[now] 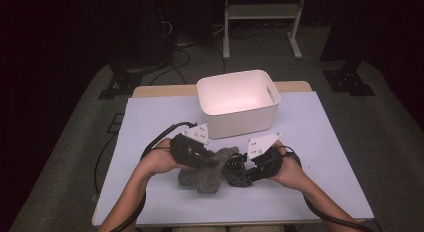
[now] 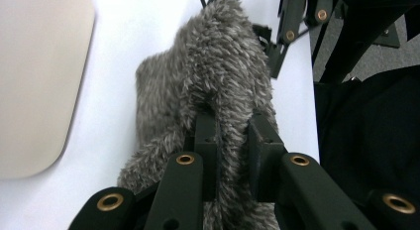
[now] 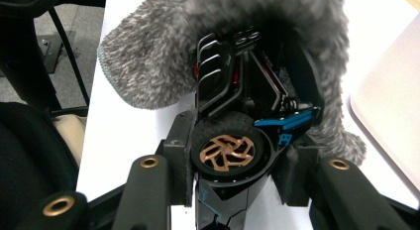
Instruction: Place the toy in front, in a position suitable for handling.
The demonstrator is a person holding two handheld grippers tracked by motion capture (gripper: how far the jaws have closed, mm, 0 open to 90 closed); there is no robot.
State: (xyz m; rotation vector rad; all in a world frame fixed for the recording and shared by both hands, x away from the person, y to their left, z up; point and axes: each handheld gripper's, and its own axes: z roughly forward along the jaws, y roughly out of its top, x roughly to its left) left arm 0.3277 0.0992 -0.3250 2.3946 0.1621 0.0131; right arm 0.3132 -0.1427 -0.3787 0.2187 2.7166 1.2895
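You're pinching a fold of the fuzzy grey cloth (image 2: 208, 91) with your left gripper (image 1: 212, 159), jaws squeezed tight onto the fabric, and in the left gripper view you can see the pile bulging up between the two black jaws. The rest of the cloth is draping down onto the pale tabletop (image 1: 310, 142) near the front middle, bunched in a lump just under your left hand (image 1: 160, 159). Your right gripper (image 1: 239, 173) is clamping a black toy car (image 3: 242, 116) across its body, and the right gripper view is showing a bronze-spoked wheel (image 3: 228, 151) sitting right between the jaws with blue trim beside it. The car is sitting up against the cloth, and from that view the cloth is arching over and around its far end, so part of the car is getting covered; I can't tell whether it's resting on the table or lifted a bit. The two grippers are nearly meeting in the middle, so it's crowded in there. Behind them, just beyond the cloth, the white plastic bin (image 1: 270, 109) is standing upright on the table with a handle cutout on its right wall. Cables are trailing off both grippers toward the front edge.
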